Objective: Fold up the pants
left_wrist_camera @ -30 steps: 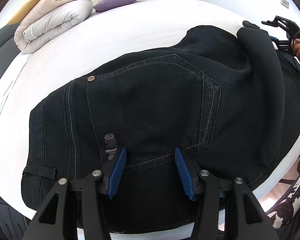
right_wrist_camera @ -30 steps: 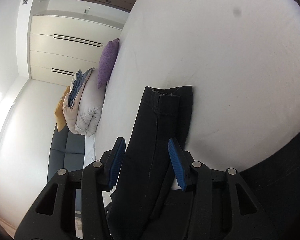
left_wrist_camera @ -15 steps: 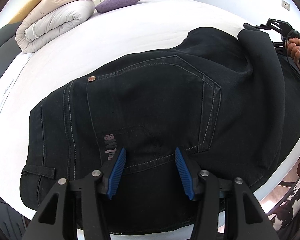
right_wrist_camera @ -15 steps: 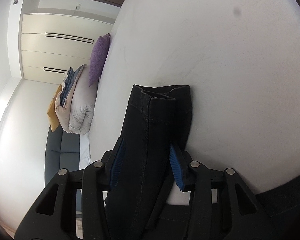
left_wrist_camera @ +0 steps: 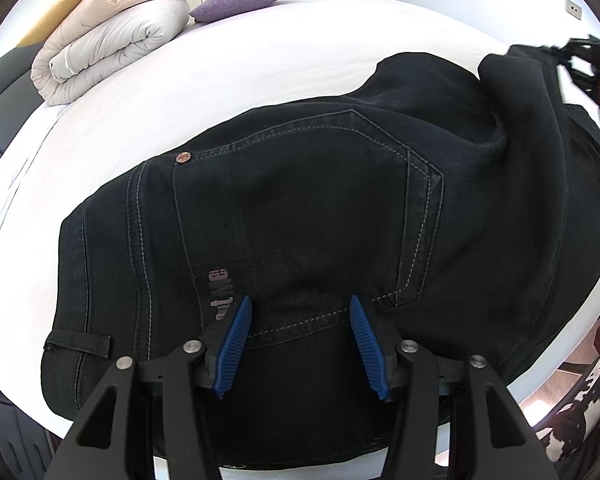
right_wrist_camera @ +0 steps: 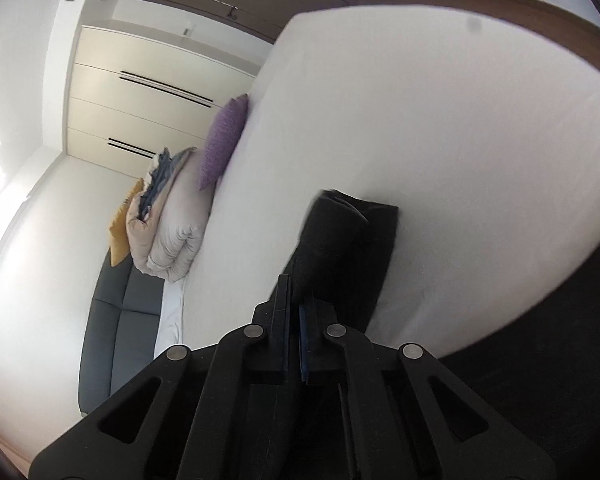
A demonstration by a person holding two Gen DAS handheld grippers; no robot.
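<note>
One pair of black pants (left_wrist_camera: pixel 300 208) on the bed (left_wrist_camera: pixel 260 60). My left gripper (left_wrist_camera: pixel 296 312) hovers over the waist, fingers apart; my right gripper (right_wrist_camera: pixel 294 300) is clamped on the leg end. One purple pillow (left_wrist_camera: pixel 244 0), one rolled duvet (left_wrist_camera: pixel 112 44) beyond the pants.

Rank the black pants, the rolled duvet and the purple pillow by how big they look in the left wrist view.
1. Black pants, by far the largest, though nearest the camera.
2. Rolled duvet.
3. Purple pillow, smallest, but also farthest away, so its true size is unsure.
</note>
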